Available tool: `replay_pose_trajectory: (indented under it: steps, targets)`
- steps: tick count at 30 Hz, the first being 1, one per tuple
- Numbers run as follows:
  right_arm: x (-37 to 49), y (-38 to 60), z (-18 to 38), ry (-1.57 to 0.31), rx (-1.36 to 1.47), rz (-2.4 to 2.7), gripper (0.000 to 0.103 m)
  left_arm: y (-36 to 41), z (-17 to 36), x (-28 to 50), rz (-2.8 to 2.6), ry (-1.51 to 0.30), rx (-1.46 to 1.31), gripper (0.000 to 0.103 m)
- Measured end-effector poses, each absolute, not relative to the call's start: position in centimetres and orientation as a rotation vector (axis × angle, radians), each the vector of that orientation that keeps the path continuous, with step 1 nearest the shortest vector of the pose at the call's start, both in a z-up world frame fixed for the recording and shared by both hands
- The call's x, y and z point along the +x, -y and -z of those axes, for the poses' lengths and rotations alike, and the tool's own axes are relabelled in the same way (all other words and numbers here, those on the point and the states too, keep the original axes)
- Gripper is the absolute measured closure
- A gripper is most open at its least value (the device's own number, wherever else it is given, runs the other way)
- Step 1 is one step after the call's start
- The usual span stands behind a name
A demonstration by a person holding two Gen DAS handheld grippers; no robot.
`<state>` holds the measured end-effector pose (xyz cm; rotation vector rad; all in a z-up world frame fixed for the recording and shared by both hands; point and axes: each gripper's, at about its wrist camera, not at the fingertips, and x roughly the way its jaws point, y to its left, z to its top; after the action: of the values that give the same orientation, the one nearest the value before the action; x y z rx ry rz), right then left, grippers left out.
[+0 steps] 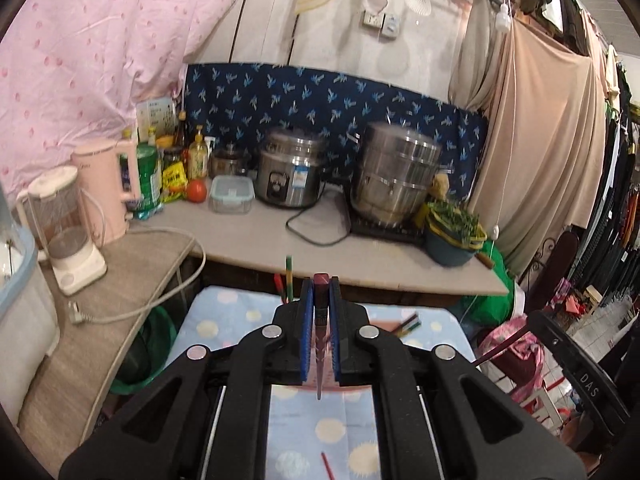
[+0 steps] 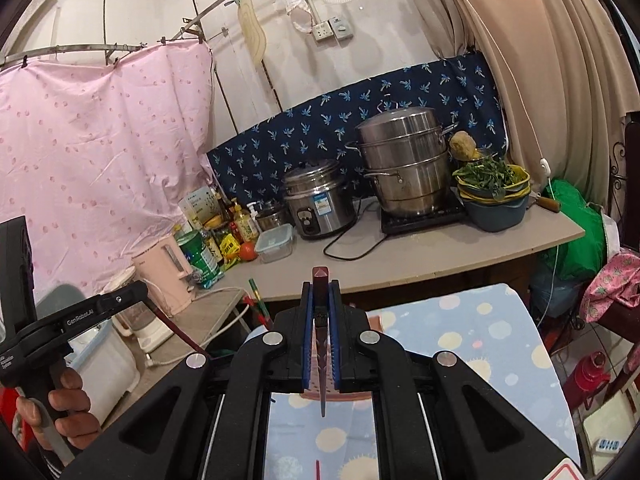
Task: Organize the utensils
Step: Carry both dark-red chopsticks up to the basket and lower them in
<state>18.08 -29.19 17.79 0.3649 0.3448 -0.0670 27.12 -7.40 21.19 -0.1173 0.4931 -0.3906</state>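
Two dark-red chopsticks ride clamped, one in the left gripper (image 1: 321,292), one in the right gripper (image 2: 321,290), above the spotted cloth (image 1: 224,320). Held edge-on, either chopstick (image 1: 320,344) may pivot and drop near the holder (image 1: 287,280).

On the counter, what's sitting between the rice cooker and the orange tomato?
A clear lidded food container sits between the rice cooker and tomato; the left wrist view shows it best.

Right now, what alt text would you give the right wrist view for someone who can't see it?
The right gripper is shut on a dark red chopstick above a dotted blue cloth. Behind it a counter holds a steamer pot and rice cooker; the left gripper shows at left.
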Motion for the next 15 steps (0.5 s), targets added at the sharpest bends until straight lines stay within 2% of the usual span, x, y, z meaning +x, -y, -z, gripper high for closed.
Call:
replay_pose_trajectory:
  steps: [8, 15]
  targets:
    - [23.4, 29.8, -19.4, -0.318, 0.348, 0.084, 0.096, 8.6, -24.5, 30.9, 0.318, -0.388, -0.095, 0.096]
    - [26.9, 29.9, -18.8, -0.327, 0.332, 0.088, 0.096, 9.6, -22.9, 34.9, 0.304, -0.435, -0.094, 0.096]
